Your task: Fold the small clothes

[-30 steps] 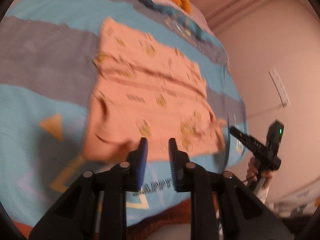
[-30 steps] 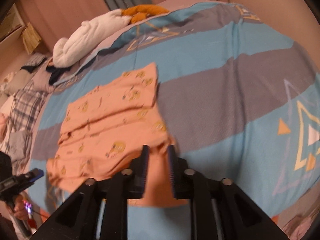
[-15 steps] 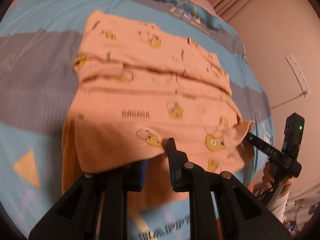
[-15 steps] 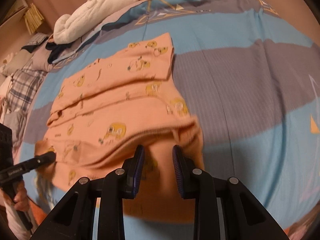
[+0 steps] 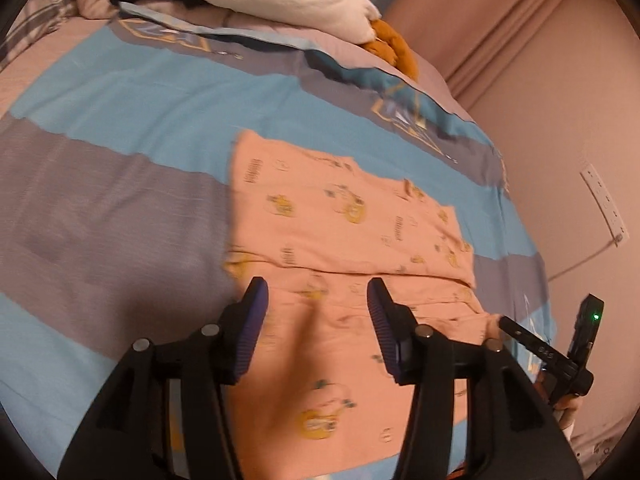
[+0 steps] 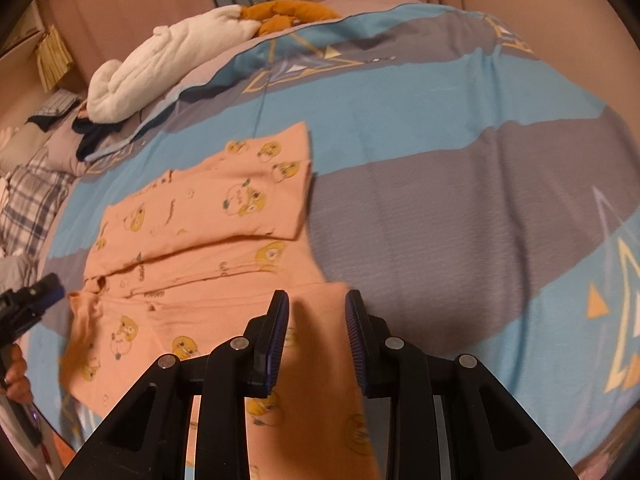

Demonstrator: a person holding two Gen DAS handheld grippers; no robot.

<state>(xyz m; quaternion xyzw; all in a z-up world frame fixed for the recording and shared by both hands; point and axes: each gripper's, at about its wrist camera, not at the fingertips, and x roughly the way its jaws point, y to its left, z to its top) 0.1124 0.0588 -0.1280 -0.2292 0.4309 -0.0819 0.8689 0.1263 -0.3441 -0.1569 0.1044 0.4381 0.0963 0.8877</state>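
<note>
A peach garment (image 5: 340,220) with yellow cartoon prints lies folded on the blue and grey bed cover (image 5: 100,200). My left gripper (image 5: 316,300) hovers over its near left part. Its jaws are opening, and cloth lies under them, not pinched. In the right wrist view the same garment (image 6: 200,220) spreads left of centre. My right gripper (image 6: 316,308) is over its near right flap, jaws opening, with the pads clear of the fabric. The right gripper (image 5: 532,340) also shows at the garment's right corner, and the left gripper (image 6: 36,296) at its left corner.
A white plush (image 6: 168,64) and an orange plush (image 6: 292,10) lie at the head of the bed, with plaid bedding (image 6: 28,200) at the far left. A wall with a socket strip (image 5: 604,200) runs close along the bed's edge. A hand (image 6: 16,376) holds the left gripper's handle.
Both grippers carried the garment's near edge forward over the rest, then let it go. Both sets of jaws now stand wider, and the folded cloth lies flat.
</note>
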